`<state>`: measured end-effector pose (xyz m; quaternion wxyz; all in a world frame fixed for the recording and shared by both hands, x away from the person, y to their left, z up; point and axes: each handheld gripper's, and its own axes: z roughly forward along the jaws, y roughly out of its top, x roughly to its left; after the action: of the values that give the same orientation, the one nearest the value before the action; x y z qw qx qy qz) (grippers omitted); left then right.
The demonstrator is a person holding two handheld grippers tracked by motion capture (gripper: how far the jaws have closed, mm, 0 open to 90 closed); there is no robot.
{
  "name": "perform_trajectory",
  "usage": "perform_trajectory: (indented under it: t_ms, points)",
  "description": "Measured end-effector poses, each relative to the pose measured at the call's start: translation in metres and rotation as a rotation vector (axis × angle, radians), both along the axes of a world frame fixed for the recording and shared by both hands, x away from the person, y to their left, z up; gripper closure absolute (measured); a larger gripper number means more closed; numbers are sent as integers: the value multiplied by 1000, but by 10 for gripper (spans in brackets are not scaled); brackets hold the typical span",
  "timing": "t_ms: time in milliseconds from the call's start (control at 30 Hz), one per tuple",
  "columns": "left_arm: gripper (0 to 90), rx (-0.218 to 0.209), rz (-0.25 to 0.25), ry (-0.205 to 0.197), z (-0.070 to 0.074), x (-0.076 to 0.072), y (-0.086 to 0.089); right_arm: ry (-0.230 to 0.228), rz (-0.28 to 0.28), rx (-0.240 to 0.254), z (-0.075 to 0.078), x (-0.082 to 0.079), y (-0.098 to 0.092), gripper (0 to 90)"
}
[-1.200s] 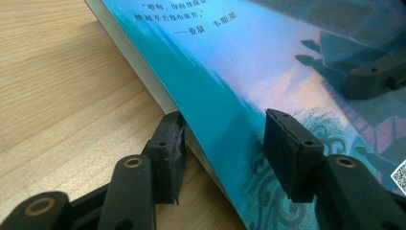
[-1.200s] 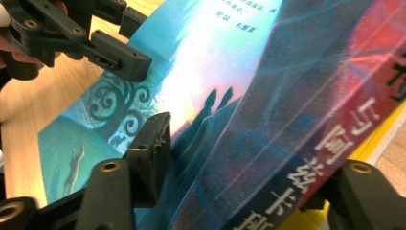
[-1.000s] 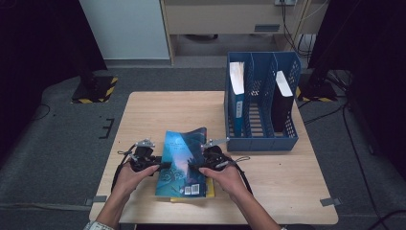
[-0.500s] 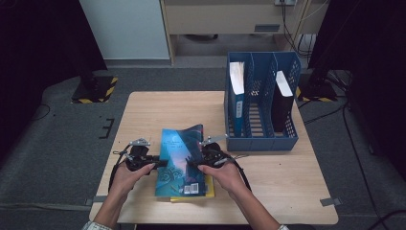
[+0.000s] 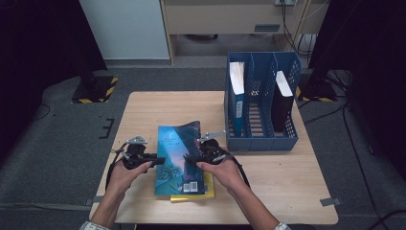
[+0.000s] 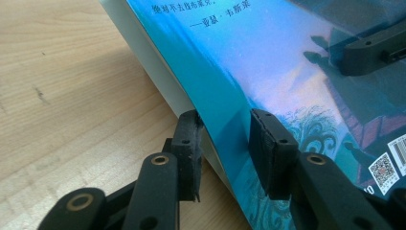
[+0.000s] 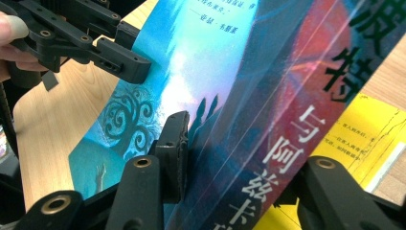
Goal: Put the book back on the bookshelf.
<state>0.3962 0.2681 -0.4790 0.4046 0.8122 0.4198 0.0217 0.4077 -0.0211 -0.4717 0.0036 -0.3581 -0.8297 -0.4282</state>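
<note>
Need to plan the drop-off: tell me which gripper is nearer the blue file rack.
Right. The right gripper grips the book's edge on the rack side; the left gripper holds the far edge, the book between them.

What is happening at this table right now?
A person holds the blue book from both sides with the left gripper and the right gripper. Both sets of jaws have just been closing on its edges. It lies on a yellow book, near the blue file rack.
</note>
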Motion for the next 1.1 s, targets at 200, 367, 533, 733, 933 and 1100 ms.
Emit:
perform_trajectory:
  t_ms: [200,367,533,733,933,1100]
  points:
    - [665,-5,2,-5,3,-1,1,-5,7,-1,3,0,1,586]
    - [691,-19,7,-25,12,-3,2,1,2,16,10,2,-1,613]
    - [716,6,-4,-41,25,2,3,-29,5,9,22,3,1,638]
    - [743,15,3,-68,36,12,3,-72,-4,16,34,10,1,667]
    - [746,42,-9,-69,43,19,3,-83,-10,11,38,18,3,678]
    - [749,54,-11,-68,47,22,3,-104,-14,4,42,21,5,687]
